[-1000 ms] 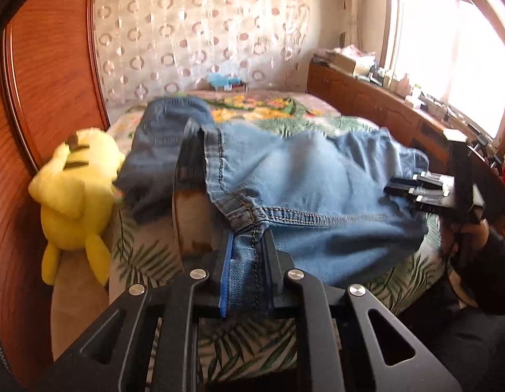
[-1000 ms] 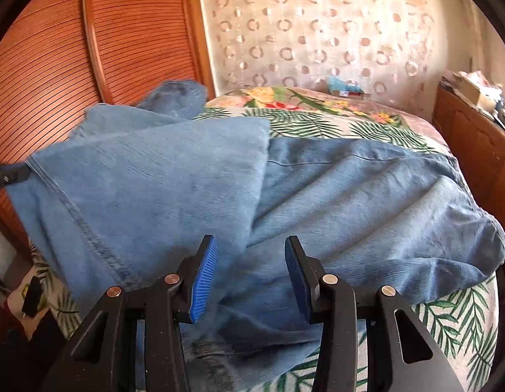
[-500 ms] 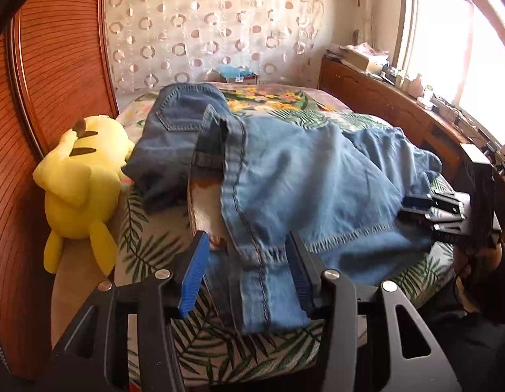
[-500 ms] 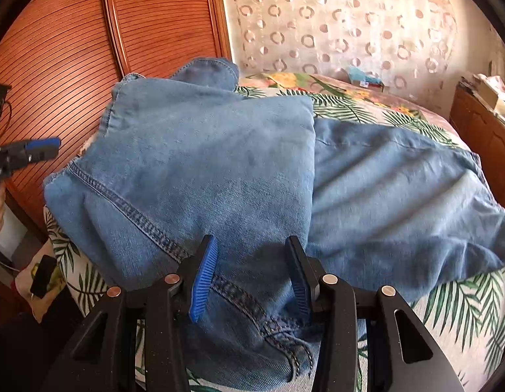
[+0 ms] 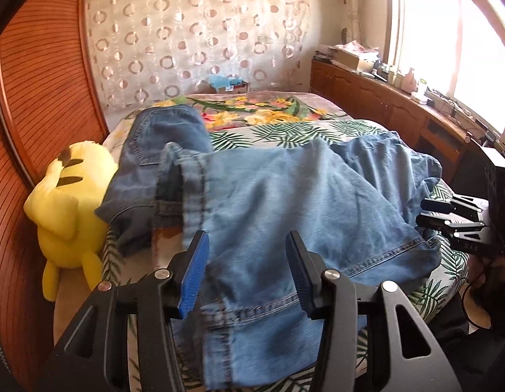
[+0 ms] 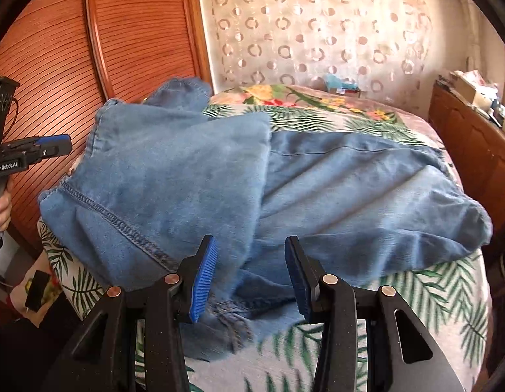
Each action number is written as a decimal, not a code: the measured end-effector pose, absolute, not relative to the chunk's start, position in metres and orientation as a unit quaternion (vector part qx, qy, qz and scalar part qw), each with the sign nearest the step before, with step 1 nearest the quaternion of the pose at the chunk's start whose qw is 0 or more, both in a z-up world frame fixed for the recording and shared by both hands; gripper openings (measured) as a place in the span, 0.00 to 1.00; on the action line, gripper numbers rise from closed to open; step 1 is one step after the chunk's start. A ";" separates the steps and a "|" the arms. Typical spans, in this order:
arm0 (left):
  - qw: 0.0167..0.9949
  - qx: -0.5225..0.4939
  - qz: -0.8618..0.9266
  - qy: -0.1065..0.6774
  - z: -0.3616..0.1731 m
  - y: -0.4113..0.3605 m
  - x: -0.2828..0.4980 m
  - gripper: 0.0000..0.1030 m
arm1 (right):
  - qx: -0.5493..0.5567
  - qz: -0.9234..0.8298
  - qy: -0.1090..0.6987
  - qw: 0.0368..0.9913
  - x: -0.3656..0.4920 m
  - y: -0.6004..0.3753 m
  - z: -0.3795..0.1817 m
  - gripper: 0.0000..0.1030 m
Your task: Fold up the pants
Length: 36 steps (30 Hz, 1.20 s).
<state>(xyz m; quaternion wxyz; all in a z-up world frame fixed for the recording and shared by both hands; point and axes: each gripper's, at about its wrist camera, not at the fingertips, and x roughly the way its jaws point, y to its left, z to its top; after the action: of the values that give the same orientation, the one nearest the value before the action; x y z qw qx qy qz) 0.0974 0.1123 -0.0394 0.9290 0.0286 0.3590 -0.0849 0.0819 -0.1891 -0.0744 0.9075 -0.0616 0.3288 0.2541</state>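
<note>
a bed (image 5: 317, 130) with a palm-leaf and flower print cover fills the room, with a ribbed wooden sliding door (image 5: 40, 104) from 8 to 11 o'clock, a ring-patterned curtain (image 5: 193, 39) at 12 and a low wooden cabinet (image 5: 383, 104) under a bright window (image 5: 448, 39) at 2 in the left wrist view. the blue jeans (image 5: 268, 202) lie across the near half of the bed, one part folded over the rest, their hem hanging off the near edge at 6 o'clock. a yellow plush toy (image 5: 69, 209) leans at the bed's side at 9 o'clock, partly behind the denim. the left gripper (image 5: 245, 274) has its jaws apart, having just been opening, with denim lying between the blue pads but not pinched. the right gripper (image 6: 249, 277) also stands apart over the frayed hem, gripping nothing. a small box with something blue (image 5: 227, 85) at the far edge of the bed is too small to make out, as is the clutter on the cabinet. in the right wrist view the other tool at 9 o'clock reads "genrobot.ai" (image 6: 5, 166); a hand (image 6: 0, 209) holds its grip, cut off by the frame.
</note>
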 end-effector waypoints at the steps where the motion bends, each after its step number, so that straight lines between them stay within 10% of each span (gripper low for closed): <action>1: 0.929 0.031 -0.088 0.359 -0.039 0.109 0.099 0.50 | -0.060 0.251 0.328 0.909 0.081 -0.193 -0.074 0.43; 4: 0.930 0.030 -0.099 0.353 -0.039 0.099 0.101 0.77 | -0.056 0.240 0.326 0.913 0.077 -0.201 -0.073 0.43; 8: 0.929 0.029 -0.110 0.353 -0.040 0.087 0.105 0.81 | -0.050 0.226 0.325 0.917 0.071 -0.211 -0.073 0.43; 36: 0.907 0.010 -0.142 0.396 -0.088 0.029 0.120 0.82 | 0.023 0.046 0.345 0.937 0.109 -0.326 -0.061 0.43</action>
<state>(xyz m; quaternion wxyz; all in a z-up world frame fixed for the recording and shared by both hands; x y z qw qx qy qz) 0.1202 0.0286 -0.0884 0.9071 0.0099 0.3961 -0.1421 0.1089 -0.3259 -0.0610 0.9372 0.0229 0.3449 0.0464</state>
